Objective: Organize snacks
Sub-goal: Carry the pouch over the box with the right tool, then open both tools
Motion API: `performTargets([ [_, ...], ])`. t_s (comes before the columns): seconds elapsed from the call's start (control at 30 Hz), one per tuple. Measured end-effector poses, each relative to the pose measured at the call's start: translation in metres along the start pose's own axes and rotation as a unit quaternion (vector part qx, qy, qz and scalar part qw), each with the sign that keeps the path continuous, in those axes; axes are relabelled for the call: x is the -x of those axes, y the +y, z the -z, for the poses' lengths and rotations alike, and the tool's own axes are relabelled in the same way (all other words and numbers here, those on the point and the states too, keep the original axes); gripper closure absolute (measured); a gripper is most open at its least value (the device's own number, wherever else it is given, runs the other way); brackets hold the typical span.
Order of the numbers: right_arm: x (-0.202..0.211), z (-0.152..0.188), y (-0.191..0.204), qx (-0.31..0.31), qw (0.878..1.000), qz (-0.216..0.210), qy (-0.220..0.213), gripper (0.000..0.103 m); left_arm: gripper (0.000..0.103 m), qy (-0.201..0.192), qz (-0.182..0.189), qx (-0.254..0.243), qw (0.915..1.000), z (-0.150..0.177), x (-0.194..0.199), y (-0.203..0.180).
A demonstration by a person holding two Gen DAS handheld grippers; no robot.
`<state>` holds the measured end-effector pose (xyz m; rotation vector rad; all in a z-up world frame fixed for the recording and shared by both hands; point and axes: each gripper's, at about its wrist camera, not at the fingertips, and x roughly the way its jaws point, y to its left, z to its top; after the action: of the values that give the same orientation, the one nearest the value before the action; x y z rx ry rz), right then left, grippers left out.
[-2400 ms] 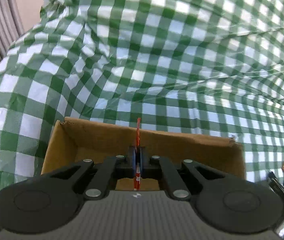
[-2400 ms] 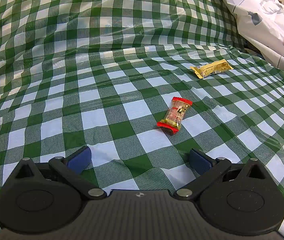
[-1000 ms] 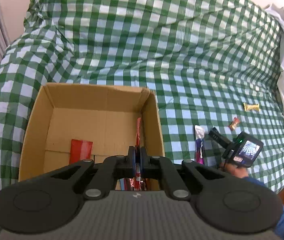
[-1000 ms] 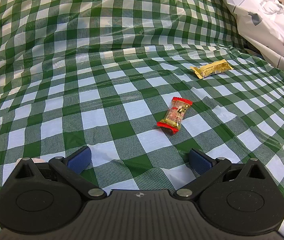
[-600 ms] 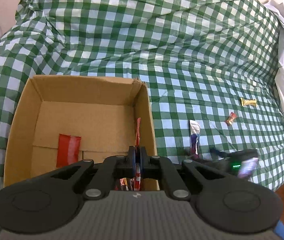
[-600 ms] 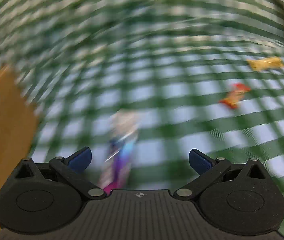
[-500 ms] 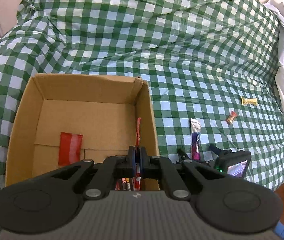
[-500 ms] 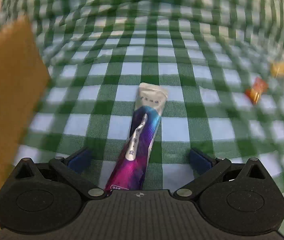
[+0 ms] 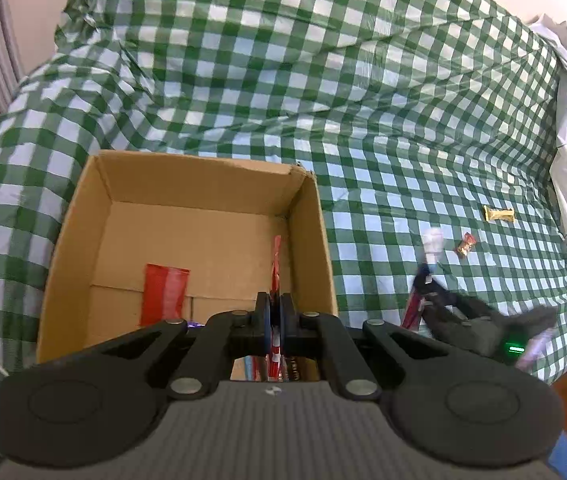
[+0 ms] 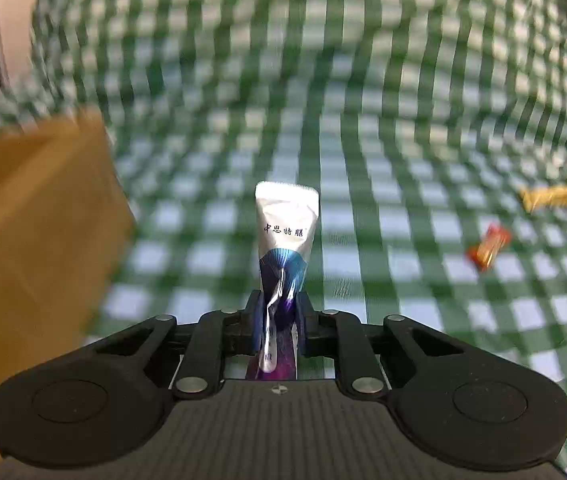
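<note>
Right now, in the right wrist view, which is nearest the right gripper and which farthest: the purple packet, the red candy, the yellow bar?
1. Purple packet: held in the right gripper.
2. Red candy: on the cloth, to the right.
3. Yellow bar: farthest, right and beyond.

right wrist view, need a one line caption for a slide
Right tool shut on a white-and-purple snack packet above the green checked cloth, cardboard box at left.

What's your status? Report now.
Left gripper shut on red packet above cardboard box. Right gripper shut on purple-and-white pouch. Two candies loose on cloth. Path unobstructed.
</note>
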<state>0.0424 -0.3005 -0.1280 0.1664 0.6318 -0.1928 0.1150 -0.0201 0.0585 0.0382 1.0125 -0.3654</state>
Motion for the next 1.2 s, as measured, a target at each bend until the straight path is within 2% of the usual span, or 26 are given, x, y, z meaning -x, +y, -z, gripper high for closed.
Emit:
performTargets([
  [0.23, 0.092, -0.033, 0.057, 0.008, 0.996, -0.068, -0.063, 0.089, 0.099, -0.018, -0.006, 0.013, 0.9997, 0.022, 0.026, 0.021],
  [0.57, 0.147, -0.062, 0.142, 0.043, 0.985, -0.136, -0.091, 0.089, 0.099, -0.034, -0.025, 0.004, 0.9991, 0.049, 0.046, 0.052],
  [0.8, 0.147, -0.061, 0.171, 0.061, 0.984, -0.149, -0.069, 0.089, 0.099, -0.033, -0.035, 0.011, 0.9988, 0.053, 0.036, 0.068],
  [1.2, 0.12, -0.045, 0.182, 0.072, 0.985, -0.155, -0.02, 0.089, 0.099, 0.003, -0.046, 0.018, 0.9988, 0.055, -0.006, 0.084],
])
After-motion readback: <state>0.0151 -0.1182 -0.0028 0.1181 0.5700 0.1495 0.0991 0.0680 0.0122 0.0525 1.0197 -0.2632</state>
